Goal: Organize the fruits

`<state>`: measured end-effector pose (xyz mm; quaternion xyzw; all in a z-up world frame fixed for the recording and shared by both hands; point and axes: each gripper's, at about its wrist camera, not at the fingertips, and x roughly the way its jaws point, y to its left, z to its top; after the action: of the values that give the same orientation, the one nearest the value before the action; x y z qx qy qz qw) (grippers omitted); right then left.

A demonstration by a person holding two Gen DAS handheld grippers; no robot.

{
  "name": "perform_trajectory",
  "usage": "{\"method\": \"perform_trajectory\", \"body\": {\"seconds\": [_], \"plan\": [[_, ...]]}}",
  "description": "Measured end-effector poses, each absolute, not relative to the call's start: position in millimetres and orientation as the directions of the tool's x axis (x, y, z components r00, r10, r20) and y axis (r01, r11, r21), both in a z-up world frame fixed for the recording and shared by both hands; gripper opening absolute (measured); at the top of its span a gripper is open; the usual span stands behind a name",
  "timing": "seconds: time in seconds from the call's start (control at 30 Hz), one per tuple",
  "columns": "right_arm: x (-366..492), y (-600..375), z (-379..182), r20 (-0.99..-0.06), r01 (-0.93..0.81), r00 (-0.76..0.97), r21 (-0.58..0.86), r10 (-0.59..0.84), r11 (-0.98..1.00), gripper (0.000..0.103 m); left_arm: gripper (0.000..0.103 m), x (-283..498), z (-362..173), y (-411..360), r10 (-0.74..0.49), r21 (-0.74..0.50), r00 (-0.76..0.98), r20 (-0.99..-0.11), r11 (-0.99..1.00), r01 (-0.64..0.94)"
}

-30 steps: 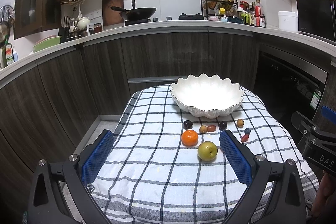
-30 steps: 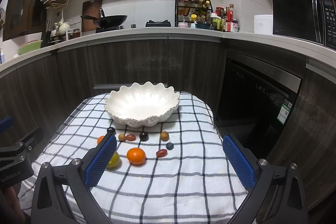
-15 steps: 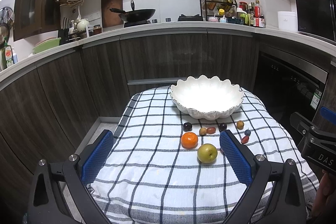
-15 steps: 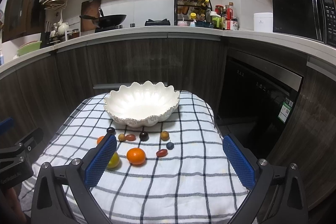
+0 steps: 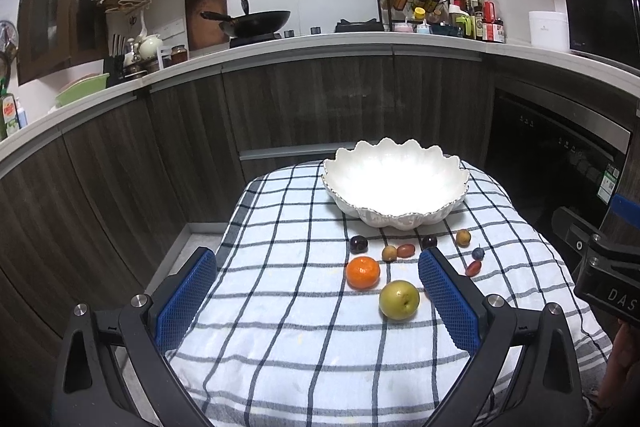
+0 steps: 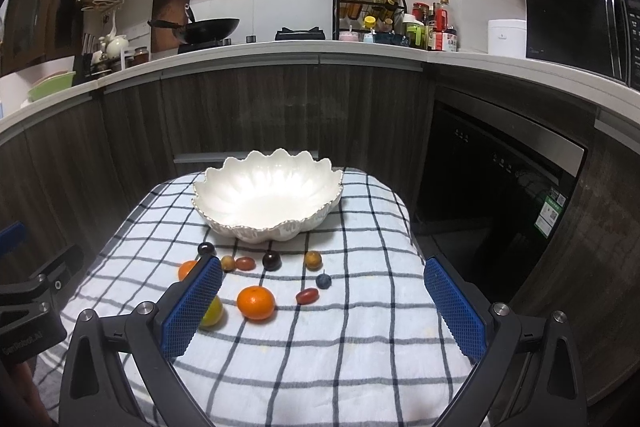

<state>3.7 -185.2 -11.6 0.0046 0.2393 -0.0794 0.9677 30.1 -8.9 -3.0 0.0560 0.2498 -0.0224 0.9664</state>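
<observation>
An empty white scalloped bowl (image 5: 396,181) (image 6: 267,193) stands at the far end of a checked cloth (image 5: 288,307) (image 6: 360,347). In front of it lie several fruits: an orange (image 5: 362,272), a yellow-green pear (image 5: 399,299), a second orange (image 6: 255,302), dark plums (image 5: 358,243) (image 6: 271,260), a blueberry (image 6: 323,280) and small red and brown fruits. My left gripper (image 5: 316,301) is open and empty, above the cloth short of the fruits. My right gripper (image 6: 322,309) is open and empty, also short of the fruits.
Dark wood cabinets and a white counter (image 5: 280,47) curve around behind the table, with a wok (image 5: 256,23), a spice rack (image 6: 370,11) and a microwave (image 6: 580,27). A dark oven door (image 6: 500,187) is at the right. The cloth falls off at the table edges.
Both views have barely shifted; the left gripper drew back very slightly. The fruits and the bowl have not moved.
</observation>
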Motion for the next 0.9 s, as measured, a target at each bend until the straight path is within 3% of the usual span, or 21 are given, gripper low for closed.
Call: {"method": "perform_trajectory", "body": {"seconds": [0.3,0.9], "plan": [[27,-190,-11,-0.478,0.157,0.864,-0.041,-0.157,0.987,0.102,0.103,51,-1,-18,-0.035,0.123,0.87,-0.491,0.986,0.109],[80,-192,-55,-0.61,0.05,0.787,-0.079,-0.088,0.996,0.1,0.101,96,-52,-47,-0.083,0.162,0.769,-0.633,0.958,0.236]]}}
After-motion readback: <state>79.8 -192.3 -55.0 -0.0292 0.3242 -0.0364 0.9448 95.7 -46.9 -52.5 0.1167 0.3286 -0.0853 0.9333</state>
